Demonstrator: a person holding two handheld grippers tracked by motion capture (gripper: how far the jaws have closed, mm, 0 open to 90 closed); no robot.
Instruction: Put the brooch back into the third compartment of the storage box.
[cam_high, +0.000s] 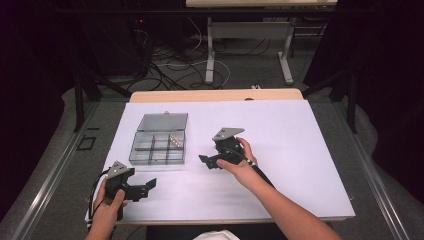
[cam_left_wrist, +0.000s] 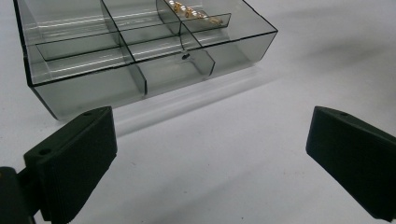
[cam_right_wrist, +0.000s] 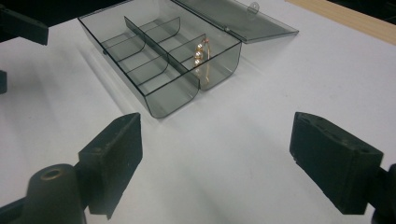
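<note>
Here I have both grippers spread wide and holding nothing: the left gripper (cam_high: 145, 187) sits near the table's (cam_high: 300, 150) front edge, the right gripper (cam_high: 209, 161) just right of the clear box (cam_high: 158, 148). The box lies open, its lid (cam_high: 163, 121) flat behind. A gold bracelet (cam_right_wrist: 201, 58) lies in its back right compartment, with bare white table open to the right.

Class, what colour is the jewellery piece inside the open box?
Gold with pale beads, clearest in the right gripper view.

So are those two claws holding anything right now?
No. The left gripper and the right gripper are open and hold nothing; the box sits untouched.
</note>
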